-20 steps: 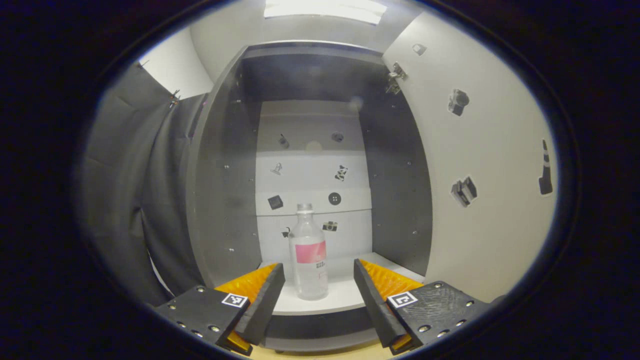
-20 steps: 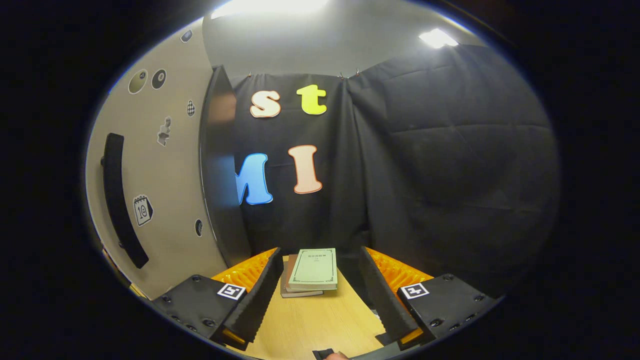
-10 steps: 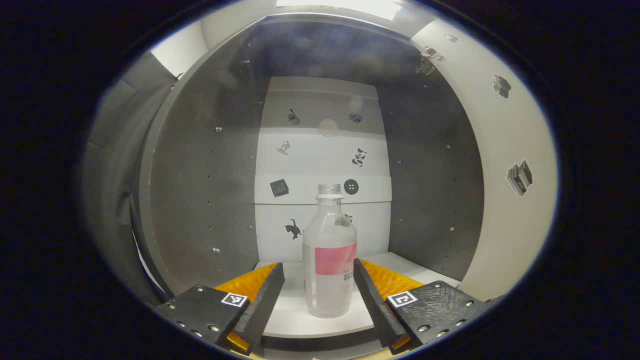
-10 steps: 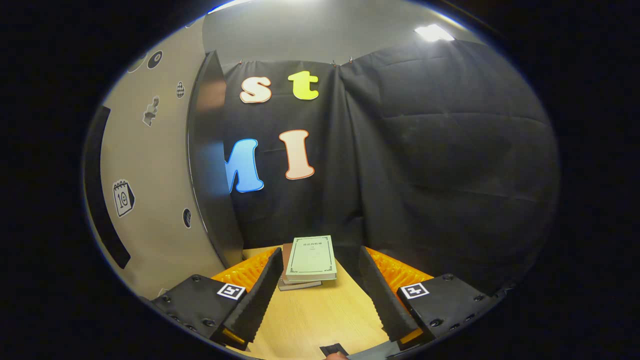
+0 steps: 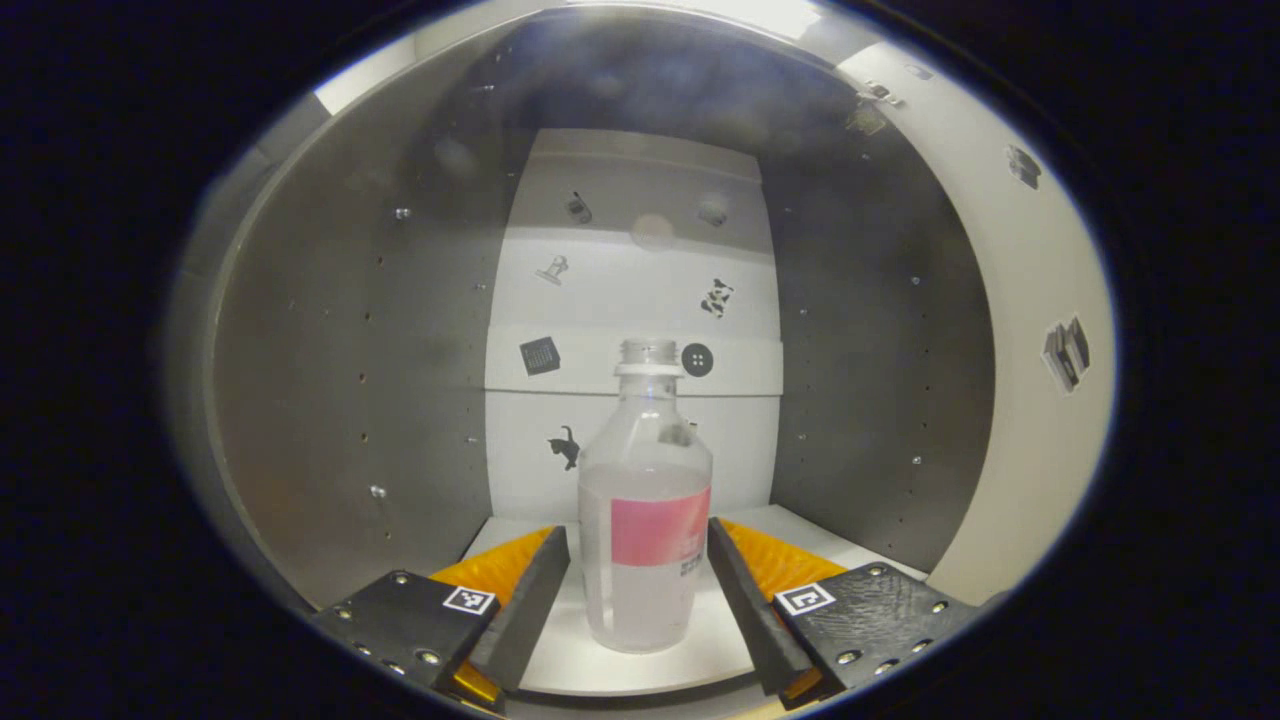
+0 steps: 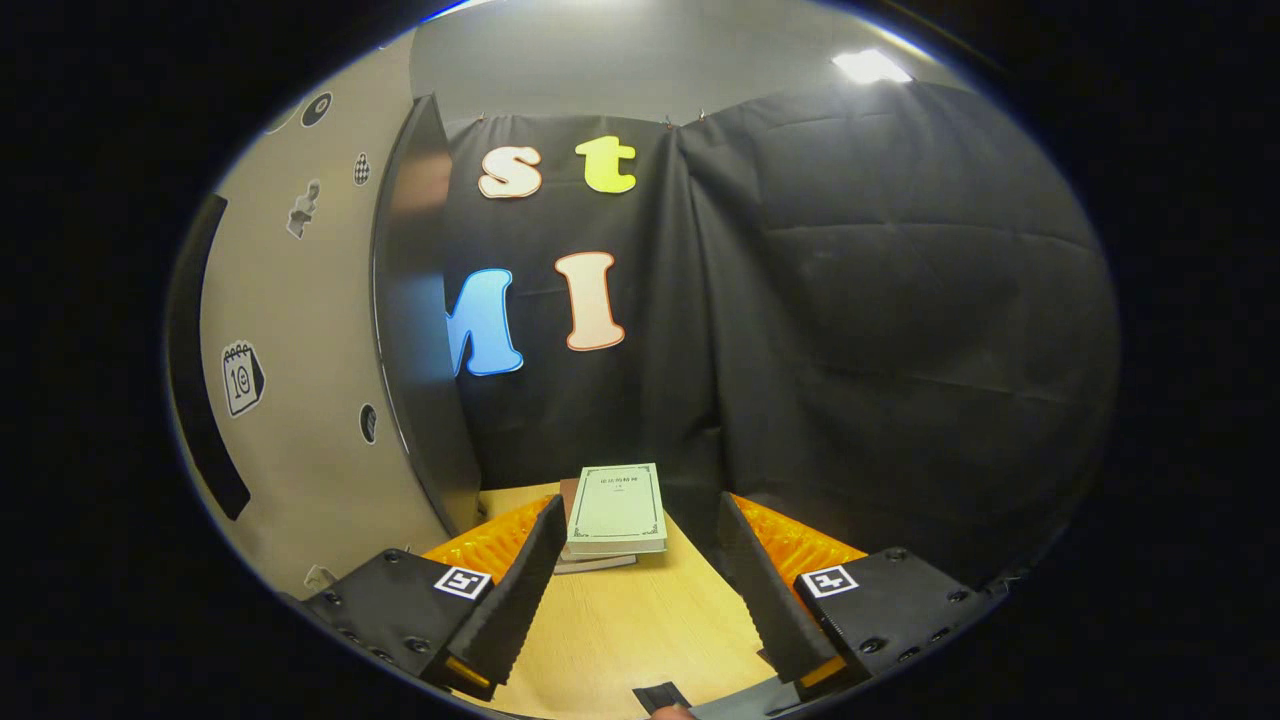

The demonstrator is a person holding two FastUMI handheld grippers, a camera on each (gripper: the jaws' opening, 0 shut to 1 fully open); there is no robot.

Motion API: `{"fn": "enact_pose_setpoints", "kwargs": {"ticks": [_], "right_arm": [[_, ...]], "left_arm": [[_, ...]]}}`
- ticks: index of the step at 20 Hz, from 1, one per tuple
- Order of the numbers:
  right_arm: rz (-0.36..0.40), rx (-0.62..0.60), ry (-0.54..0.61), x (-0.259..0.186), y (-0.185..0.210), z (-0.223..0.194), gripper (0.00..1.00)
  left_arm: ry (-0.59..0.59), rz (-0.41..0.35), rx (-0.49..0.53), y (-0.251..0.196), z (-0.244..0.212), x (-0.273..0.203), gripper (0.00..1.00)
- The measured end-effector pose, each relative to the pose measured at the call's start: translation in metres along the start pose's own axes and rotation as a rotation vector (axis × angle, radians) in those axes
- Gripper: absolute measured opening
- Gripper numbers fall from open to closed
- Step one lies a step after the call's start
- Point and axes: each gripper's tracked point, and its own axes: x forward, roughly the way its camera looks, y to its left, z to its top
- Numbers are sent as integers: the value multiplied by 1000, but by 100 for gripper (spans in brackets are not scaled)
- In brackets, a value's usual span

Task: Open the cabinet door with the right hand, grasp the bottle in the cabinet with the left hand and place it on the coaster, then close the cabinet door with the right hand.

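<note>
A clear plastic bottle (image 5: 647, 520) with a pink label and no cap stands upright on the white floor of the open cabinet (image 5: 560, 655). My left gripper (image 5: 637, 585) is open, one finger on each side of the bottle's lower body; the right finger lies close against the label and a gap remains on the left. The cabinet door (image 5: 1030, 330) stands open at the right of the left gripper view. My right gripper (image 6: 634, 570) is open and holds nothing above the wooden table (image 6: 620, 640). The door's outer face (image 6: 300, 400) with its dark handle (image 6: 205, 400) is at the left of the right gripper view.
Grey cabinet side walls (image 5: 350, 400) close in on both sides of the bottle, and the back panel carries small stickers. A pale green book (image 6: 615, 508) lies on a darker one on the table, ahead of my right gripper. Black cloth hangs behind the table.
My left gripper has pushed deeper into the cabinet, so the bottle now stands between its fingers. My right gripper has shifted slightly, with the door sliding further left in its view.
</note>
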Motion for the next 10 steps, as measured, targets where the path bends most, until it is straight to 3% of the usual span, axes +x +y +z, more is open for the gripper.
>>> {"fn": "enact_pose_setpoints", "kwargs": {"ticks": [1, 3, 4, 5, 10], "right_arm": [[-1, 7, -4, -1, -2, 1, 96], [0, 21, -11, -2, -4, 3, 96], [2, 23, -14, -2, -4, 3, 96], [5, 22, -16, -2, -5, 3, 97], [55, 13, -29, -1, -3, 7, 97]], "left_arm": [[-8, -5, 0, -1, 3, 0, 88], [-10, 2, 7, -1, 7, -4, 74], [-15, 4, 6, -1, 12, -10, 72], [-28, 2, 0, -1, 17, -18, 76], [-85, 26, 13, 5, 39, -64, 73]]}}
